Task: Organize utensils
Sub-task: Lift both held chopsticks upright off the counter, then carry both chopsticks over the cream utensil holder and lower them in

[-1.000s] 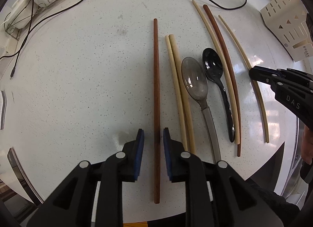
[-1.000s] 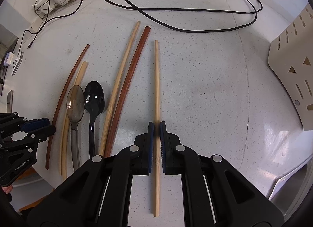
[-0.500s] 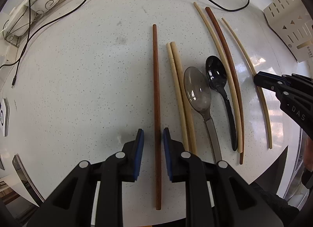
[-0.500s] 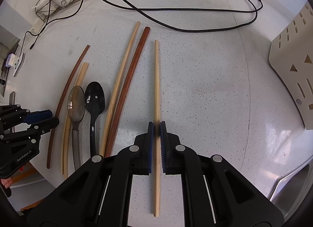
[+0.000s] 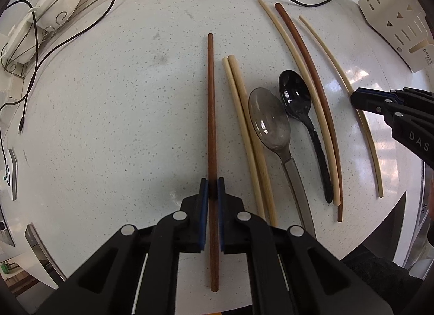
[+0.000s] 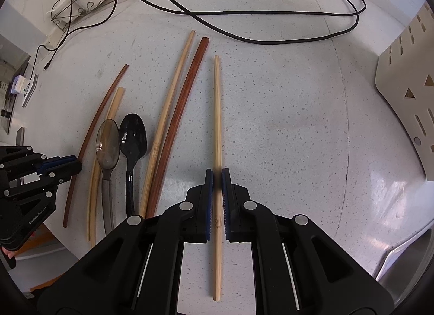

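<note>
On the white speckled counter, my left gripper (image 5: 213, 187) points straight down with its jaws closing, and the blue pads press on a dark brown chopstick (image 5: 211, 111) that lies flat. My right gripper (image 6: 217, 176) is shut on a pale bamboo chopstick (image 6: 217, 111), also flat on the counter. Between the two lie a pair of pale chopsticks (image 5: 238, 103), a clear grey spoon (image 5: 268, 122), a black spoon (image 5: 297, 95), and a pale chopstick beside a second brown chopstick (image 5: 306, 51). The right gripper (image 5: 355, 97) shows at the right edge of the left wrist view.
Black cables (image 6: 271, 12) loop across the back of the counter. A wire rack with white dishes (image 5: 40, 16) stands at the back left. A cream slotted utensil holder (image 6: 407, 97) lies at the right. The counter's front edge and a sink rim (image 6: 407, 260) are close by.
The left jaws, open around the brown chopstick before, have come together on it. The left gripper also shifted slightly along the chopstick. The right gripper has kept still on its pale chopstick.
</note>
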Available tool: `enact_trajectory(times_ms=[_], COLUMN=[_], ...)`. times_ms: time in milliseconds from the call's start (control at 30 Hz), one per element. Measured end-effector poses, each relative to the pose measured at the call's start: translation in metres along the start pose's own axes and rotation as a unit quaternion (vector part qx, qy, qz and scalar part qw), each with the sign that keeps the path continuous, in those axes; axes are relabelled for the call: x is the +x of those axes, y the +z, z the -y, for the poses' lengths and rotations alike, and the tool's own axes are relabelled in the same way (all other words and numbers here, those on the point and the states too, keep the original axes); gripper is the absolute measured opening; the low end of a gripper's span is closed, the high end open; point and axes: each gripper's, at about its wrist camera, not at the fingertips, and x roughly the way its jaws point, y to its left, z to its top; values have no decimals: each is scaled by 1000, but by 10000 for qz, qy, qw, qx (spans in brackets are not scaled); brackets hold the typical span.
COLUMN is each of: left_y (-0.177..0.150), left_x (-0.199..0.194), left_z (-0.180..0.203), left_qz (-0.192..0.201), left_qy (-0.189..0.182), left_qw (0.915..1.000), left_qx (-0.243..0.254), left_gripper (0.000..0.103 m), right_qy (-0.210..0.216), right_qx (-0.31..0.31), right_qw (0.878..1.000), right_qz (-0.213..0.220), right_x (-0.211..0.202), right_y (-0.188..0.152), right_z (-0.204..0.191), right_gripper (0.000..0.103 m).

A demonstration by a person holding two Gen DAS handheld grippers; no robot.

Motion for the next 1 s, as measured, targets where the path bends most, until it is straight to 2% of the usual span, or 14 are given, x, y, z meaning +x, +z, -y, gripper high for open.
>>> enact_trajectory(times_ms=[233,600,933,1000], left_y=[-13,-29,-42,-36], left_x=[-9,-42,-89,-81], left_z=[-5,-26,-33,-21], left_qz=[186,608,1254,1369], left_qy=[3,-158,-447,-484], left_qw=[9998,9977,9908,9891], left_qx=[-33,-268,-254,-229], left_gripper=[6,6,6,6], right_qy=[238,206,164,146], right_qx=[16,126,354,385], right_qw=[9996,9990,9952,9937], right_qz=[148,367,900,1042], right_x=[-5,-23,-63,-75], right_y=[-2,-6,-7,-9], right_z=[4,0,8,10], right_gripper=[6,6,6,6])
